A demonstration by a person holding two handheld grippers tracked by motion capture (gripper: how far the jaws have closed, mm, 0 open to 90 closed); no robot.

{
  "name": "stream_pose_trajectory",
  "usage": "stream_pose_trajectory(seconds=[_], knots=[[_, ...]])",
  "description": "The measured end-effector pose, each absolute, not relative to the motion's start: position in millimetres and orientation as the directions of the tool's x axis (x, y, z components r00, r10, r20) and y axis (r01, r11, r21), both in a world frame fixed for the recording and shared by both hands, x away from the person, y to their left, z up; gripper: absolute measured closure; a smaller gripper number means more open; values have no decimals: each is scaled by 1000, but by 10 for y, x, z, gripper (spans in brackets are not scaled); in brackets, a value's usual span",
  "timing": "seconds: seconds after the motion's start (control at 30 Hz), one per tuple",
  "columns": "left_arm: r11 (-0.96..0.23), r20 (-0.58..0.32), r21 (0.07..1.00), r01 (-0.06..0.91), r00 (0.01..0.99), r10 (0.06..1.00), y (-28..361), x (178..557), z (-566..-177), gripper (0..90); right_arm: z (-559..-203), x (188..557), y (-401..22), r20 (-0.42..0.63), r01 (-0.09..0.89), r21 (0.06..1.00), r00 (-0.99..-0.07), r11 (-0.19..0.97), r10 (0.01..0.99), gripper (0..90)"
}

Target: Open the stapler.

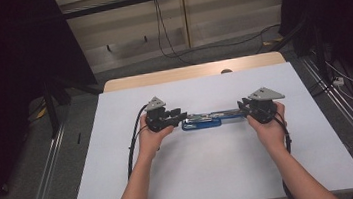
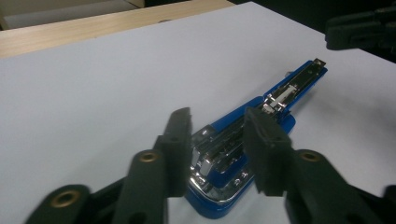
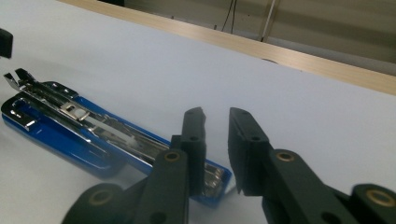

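The blue stapler (image 1: 212, 119), swung open flat between both grippers, is rigid, fairly heavy and slick on its chrome; the left gripper (image 2: 219, 140) straddles its hinge end unclamped, the right gripper (image 3: 217, 140) stands apart, empty.

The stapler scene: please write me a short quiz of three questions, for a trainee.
1. True or false: the blue stapler lies flat on the white table, opened out.
2. In the left gripper view, what lies between the pads of the left tool?
3. Multiple choice: in the right gripper view, the right tool has A) a staple strip gripped, B) a gap between its pads with nothing in it, C) a cable gripped.

Key: 1 true; 2 the chrome hinged end of the stapler, with the pads standing apart; 3 B.
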State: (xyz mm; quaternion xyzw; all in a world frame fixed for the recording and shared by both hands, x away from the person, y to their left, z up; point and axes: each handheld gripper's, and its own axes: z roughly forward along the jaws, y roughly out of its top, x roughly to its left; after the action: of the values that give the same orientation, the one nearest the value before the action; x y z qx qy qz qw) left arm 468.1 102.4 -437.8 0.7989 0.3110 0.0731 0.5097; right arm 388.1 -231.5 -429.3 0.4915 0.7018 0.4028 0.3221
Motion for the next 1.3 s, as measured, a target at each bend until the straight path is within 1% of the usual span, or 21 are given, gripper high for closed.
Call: stream_pose_trajectory(seconds=[0.03, 0.1, 0.17, 0.2, 0.23, 0.3, 0.33, 0.4, 0.43, 0.5, 0.6, 0.7, 0.8, 0.87, 0.9, 1.0, 1.07, 1.23, 1.3], knots=[[-284, -205, 859, 427, 794, 573, 1037, 4679, -4371, 550, -4302, 3863, -2340, -55, 435, 880, -307, 191, 950, 705], [-285, -204, 854, 435, 784, 587, 1049, 4674, -4355, 489, -4325, 3824, -2376, -57, 447, 873, -309, 198, 949, 652], [-272, -211, 852, 448, 768, 604, 1059, 4666, -4331, 390, -4342, 3788, -2398, -64, 451, 869, -305, 204, 950, 581], [-270, -215, 850, 453, 764, 608, 1071, 4662, -4316, 351, -4347, 3773, -2408, -63, 453, 868, -309, 205, 949, 560], [-271, -215, 846, 459, 758, 616, 1094, 4646, -4289, 299, -4362, 3741, -2424, -67, 460, 860, -326, 220, 943, 497], [-280, -209, 843, 459, 759, 617, 1106, 4641, -4278, 238, -4394, 3717, -2444, -64, 476, 849, -336, 228, 940, 439], [-288, -208, 837, 466, 756, 621, 1119, 4635, -4267, 238, -4394, 3717, -2444, -64, 476, 849, -336, 228, 940, 439], [-300, -210, 823, 482, 749, 628, 1149, 4626, -4253, 188, -4437, 3703, -2477, -42, 499, 836, -352, 226, 935, 379], [-312, -206, 816, 487, 749, 630, 1170, 4623, -4248, 177, -4451, 3695, -2487, -44, 504, 833, -352, 229, 935, 370], [-315, -207, 809, 496, 743, 637, 1208, 4606, -4244, 166, -4495, 3691, -2516, -43, 521, 821, -354, 235, 934, 323], [-301, -212, 814, 497, 736, 643, 1261, 4584, -4239, 149, -4549, 3708, -2550, -41, 536, 809, -361, 243, 932, 285], [-301, -216, 806, 509, 727, 651, 1298, 4568, -4218, 135, -4585, 3763, -2575, -64, 543, 789, -392, 287, 918, 285], [-297, -215, 809, 507, 726, 654, 1332, 4551, -4195, 136, -4636, 3862, -2621, -78, 567, 760, -405, 317, 911, 292], [-291, -216, 812, 506, 724, 655, 1354, 4542, -4180, 136, -4646, 3887, -2629, -86, 567, 757, -407, 325, 909, 293], [-282, -218, 816, 505, 720, 658, 1372, 4534, -4165, 136, -4659, 3932, -2637, -70, 569, 757, -419, 322, 905, 300], [-278, -217, 819, 502, 719, 660, 1391, 4531, -4152, 137, -4667, 3977, -2635, -68, 575, 749, -427, 329, 902, 307], [-273, -218, 823, 498, 721, 658, 1412, 4525, -4135, 159, -4666, 4045, -2651, -65, 573, 748, -439, 335, 896, 313], [-264, -217, 830, 492, 720, 660, 1419, 4519, -4120, 159, -4671, 4119, -2680, -50, 573, 744, -464, 344, 884, 308], [-267, -213, 829, 491, 719, 662, 1417, 4517, -4117, 159, -4673, 4152, -2694, -38, 572, 743, -482, 347, 875, 322]])
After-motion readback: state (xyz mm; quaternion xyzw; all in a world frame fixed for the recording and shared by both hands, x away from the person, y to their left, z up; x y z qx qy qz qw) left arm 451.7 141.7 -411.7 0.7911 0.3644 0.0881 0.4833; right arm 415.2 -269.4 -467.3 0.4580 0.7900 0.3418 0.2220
